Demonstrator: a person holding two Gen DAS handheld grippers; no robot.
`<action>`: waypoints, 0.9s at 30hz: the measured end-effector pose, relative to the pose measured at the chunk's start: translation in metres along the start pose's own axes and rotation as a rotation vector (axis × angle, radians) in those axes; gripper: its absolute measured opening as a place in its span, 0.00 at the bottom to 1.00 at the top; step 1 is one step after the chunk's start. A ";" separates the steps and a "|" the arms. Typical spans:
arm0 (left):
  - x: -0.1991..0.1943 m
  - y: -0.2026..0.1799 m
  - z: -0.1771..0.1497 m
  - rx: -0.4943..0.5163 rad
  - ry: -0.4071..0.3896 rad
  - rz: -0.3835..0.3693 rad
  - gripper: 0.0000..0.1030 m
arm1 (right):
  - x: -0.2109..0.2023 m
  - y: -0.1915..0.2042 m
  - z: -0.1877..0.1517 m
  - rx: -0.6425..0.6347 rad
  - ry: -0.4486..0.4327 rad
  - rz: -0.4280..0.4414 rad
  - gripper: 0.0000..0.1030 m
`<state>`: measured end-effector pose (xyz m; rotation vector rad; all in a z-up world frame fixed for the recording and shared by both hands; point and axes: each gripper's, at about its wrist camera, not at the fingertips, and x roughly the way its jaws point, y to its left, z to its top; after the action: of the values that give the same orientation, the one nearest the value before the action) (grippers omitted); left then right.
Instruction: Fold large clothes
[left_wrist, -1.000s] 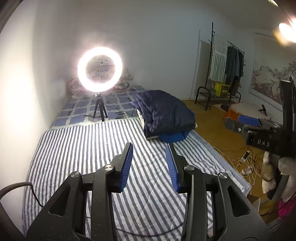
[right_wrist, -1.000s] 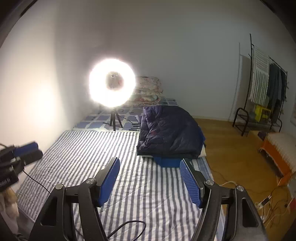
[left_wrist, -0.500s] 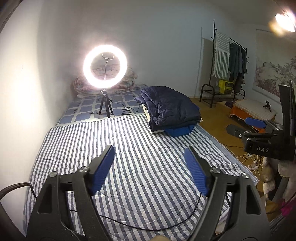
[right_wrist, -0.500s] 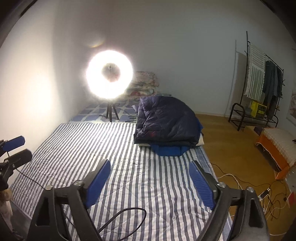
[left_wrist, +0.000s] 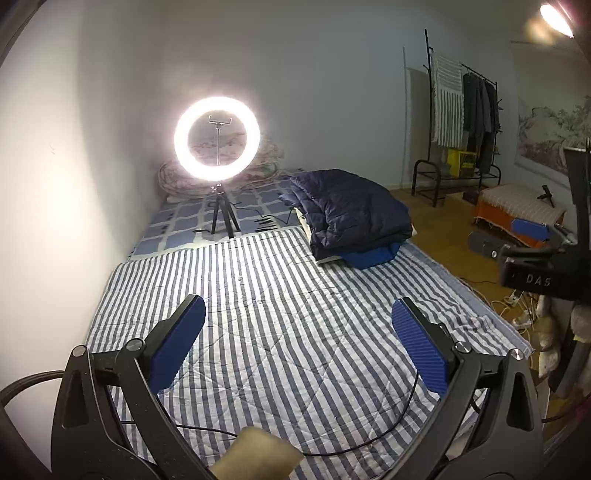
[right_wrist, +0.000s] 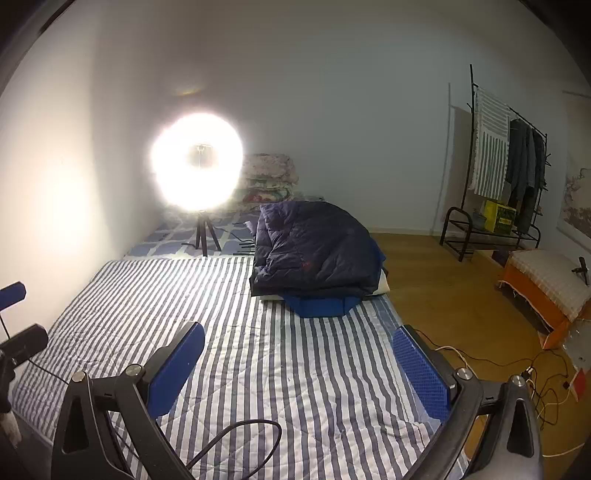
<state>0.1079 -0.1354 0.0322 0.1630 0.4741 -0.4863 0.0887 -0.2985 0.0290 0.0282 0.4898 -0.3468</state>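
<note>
A folded dark navy padded jacket (left_wrist: 351, 214) (right_wrist: 314, 251) lies on top of a folded blue garment (left_wrist: 373, 256) (right_wrist: 321, 304) at the far right of the striped bed cover (left_wrist: 277, 332) (right_wrist: 277, 350). My left gripper (left_wrist: 299, 343) is open and empty, held above the near middle of the bed. My right gripper (right_wrist: 299, 365) is open and empty, above the bed's near right part. Both are well short of the clothes pile. The right gripper also shows at the right edge of the left wrist view (left_wrist: 532, 254).
A lit ring light on a tripod (left_wrist: 217, 147) (right_wrist: 197, 166) stands on the bed's far side, folded quilts (right_wrist: 267, 181) behind it. A black cable (left_wrist: 332, 439) trails on the near bed. A clothes rack (right_wrist: 506, 173), an orange stool (right_wrist: 546, 280) and floor cables (right_wrist: 535, 369) are on the right.
Both grippers have opened wide, the left from nearly closed. Both views have pulled back a little from the clothes pile.
</note>
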 end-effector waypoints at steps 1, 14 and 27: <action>0.000 0.000 -0.001 -0.002 0.003 -0.001 1.00 | 0.000 0.000 0.001 0.003 -0.001 0.000 1.00; -0.004 -0.003 -0.003 0.002 0.000 0.019 1.00 | 0.006 0.002 -0.004 -0.004 0.011 -0.010 1.00; -0.001 0.000 -0.003 -0.005 0.013 0.013 1.00 | 0.009 0.006 -0.008 -0.011 0.021 -0.009 1.00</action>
<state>0.1061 -0.1346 0.0301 0.1640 0.4872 -0.4717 0.0942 -0.2950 0.0179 0.0188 0.5129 -0.3524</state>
